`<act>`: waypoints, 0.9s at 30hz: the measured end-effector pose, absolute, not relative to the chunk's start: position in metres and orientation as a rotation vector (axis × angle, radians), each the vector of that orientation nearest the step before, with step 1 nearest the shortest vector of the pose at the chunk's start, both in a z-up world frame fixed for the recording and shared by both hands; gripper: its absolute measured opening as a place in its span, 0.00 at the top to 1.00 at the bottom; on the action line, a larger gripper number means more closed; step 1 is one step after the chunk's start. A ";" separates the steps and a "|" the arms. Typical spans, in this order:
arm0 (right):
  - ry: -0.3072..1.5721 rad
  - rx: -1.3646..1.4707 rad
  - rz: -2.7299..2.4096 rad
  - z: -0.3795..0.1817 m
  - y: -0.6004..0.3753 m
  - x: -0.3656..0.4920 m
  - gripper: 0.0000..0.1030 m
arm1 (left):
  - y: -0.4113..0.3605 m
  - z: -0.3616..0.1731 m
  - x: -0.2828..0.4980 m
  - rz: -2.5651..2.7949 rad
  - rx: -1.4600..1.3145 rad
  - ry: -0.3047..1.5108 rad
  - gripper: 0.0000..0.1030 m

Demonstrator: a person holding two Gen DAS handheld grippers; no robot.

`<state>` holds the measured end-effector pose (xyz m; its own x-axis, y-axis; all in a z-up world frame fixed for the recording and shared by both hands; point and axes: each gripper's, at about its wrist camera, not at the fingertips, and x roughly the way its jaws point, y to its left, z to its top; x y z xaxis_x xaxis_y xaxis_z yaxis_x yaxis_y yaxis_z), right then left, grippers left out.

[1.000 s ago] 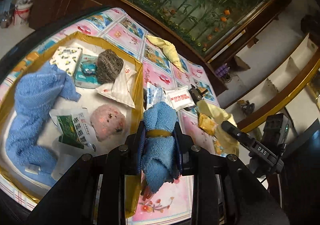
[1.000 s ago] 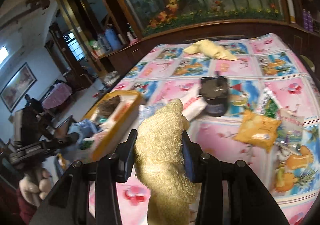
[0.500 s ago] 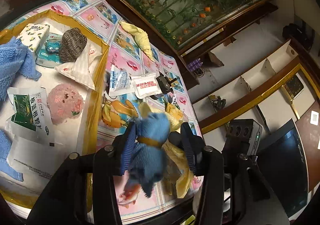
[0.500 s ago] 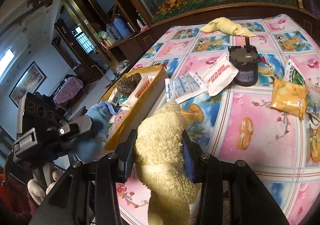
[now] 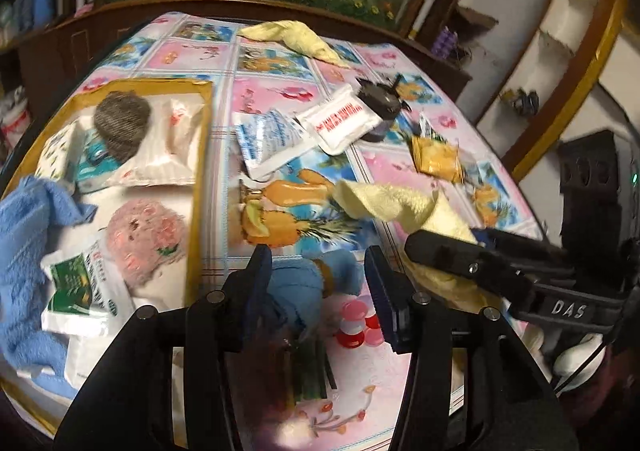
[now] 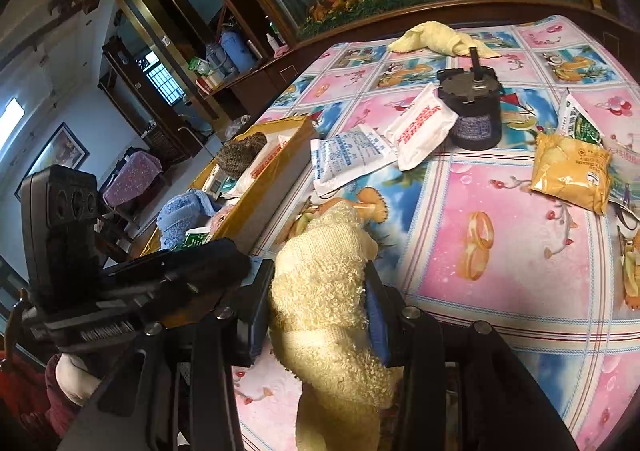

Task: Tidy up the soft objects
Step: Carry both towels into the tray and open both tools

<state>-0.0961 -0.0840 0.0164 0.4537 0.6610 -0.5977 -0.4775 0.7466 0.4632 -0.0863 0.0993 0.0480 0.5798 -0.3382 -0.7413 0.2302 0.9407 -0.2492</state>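
Observation:
A rolled blue towel (image 5: 300,287) with a gold band lies on the flowered tablecloth between the jaws of my left gripper (image 5: 318,283). Those jaws are opening, and a gap shows on the roll's right side. My right gripper (image 6: 320,291) is shut on a rolled pale yellow towel (image 6: 324,283), held just over the cloth; the left wrist view shows that towel (image 5: 392,203) right of the blue roll. The gold-rimmed tray (image 5: 200,155) to the left holds a big blue towel (image 5: 24,243), a pink plush (image 5: 146,235), a grey knitted piece (image 5: 120,123) and packets.
On the cloth past the grippers lie two white sachets (image 5: 268,139), a black motor (image 5: 378,107), a yellow snack packet (image 5: 436,157) and, at the far edge, a loose yellow towel (image 5: 292,37). A dark wooden cabinet rings the table.
My left gripper swung right, from the tray's edge to over the cloth, and its jaws spread off the blue roll. My right gripper sank a little, still holding the yellow towel.

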 end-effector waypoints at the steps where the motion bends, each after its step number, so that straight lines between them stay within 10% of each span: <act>1: 0.842 0.246 0.708 0.016 -0.087 -0.096 0.60 | 0.092 0.043 -0.082 -0.339 -0.081 0.911 0.48; 6: 0.839 0.269 0.693 0.015 -0.102 -0.093 0.59 | 0.066 0.022 -0.072 -0.277 0.137 0.938 0.37; 10: 0.846 0.287 0.694 0.010 -0.108 -0.088 0.60 | 0.074 0.024 -0.067 -0.229 0.100 0.935 0.63; 27: 0.845 0.275 0.935 0.069 -0.018 -0.073 0.60 | 0.235 0.088 -0.109 -0.047 -0.386 0.762 0.65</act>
<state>-0.0730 -0.0179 0.0688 0.3103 0.7972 -0.5180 -0.5952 0.5877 0.5480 -0.1087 0.2354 0.0879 0.7256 -0.1797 -0.6642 -0.0968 0.9290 -0.3571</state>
